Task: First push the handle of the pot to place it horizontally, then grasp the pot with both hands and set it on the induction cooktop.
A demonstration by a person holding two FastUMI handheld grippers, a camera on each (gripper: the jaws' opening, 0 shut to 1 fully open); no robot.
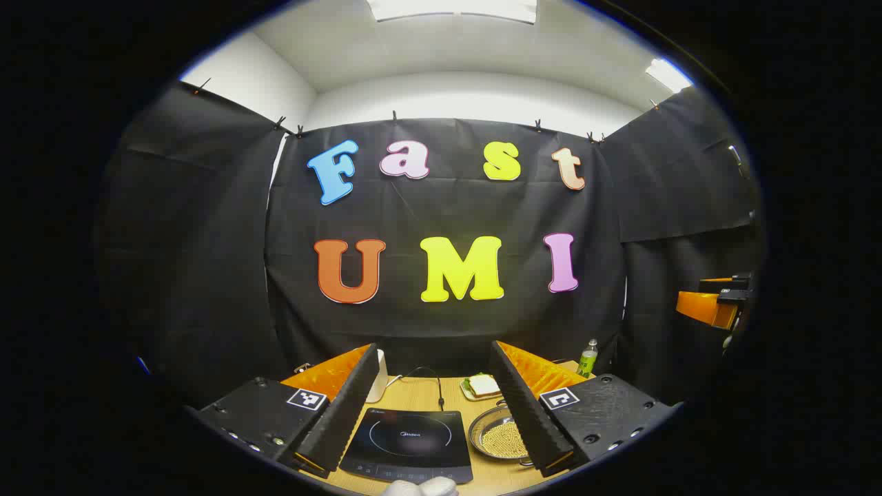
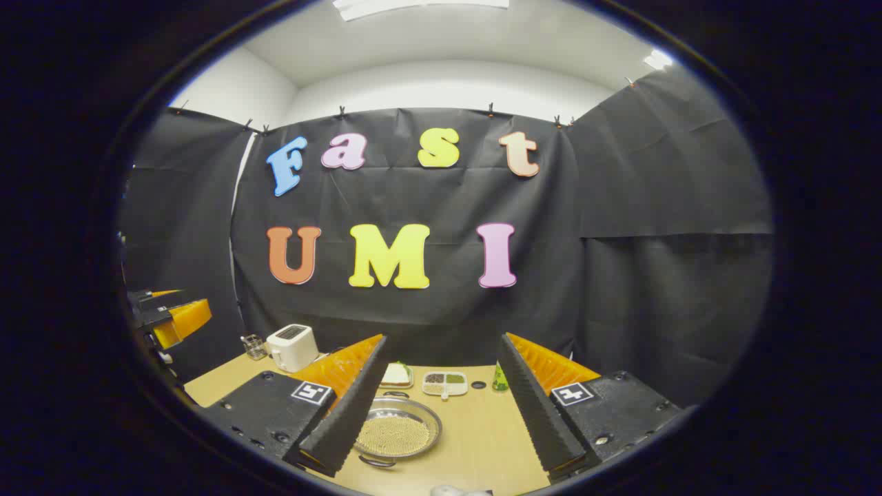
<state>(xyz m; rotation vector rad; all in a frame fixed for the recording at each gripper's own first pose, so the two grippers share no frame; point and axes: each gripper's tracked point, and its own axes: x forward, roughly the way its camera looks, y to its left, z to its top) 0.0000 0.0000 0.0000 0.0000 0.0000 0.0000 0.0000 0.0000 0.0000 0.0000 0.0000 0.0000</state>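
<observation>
Right now both tongs hover above the worktop (image 2: 482, 441), each spread wide and gripping nothing. Between the left tongs (image 1: 434, 406) lies the induction cooktop (image 1: 410, 444); the pot (image 1: 497, 434), filled with pale grains, sits just beside it, partly hidden by the right-hand finger. Off the right tongs (image 2: 441, 399), the pot (image 2: 396, 430) rests against the left-hand finger, 1 small handle (image 2: 375, 461) facing the camera

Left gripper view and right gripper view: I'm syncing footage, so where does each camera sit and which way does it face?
Left gripper view: rides the left gripper, above the table, facing the booth wall; own open fingers frame the induction cooktop.
Right gripper view: rides the right gripper, facing likewise; own open fingers beside the pot.
Shared: pot, sandwich plate, green bottle.
</observation>
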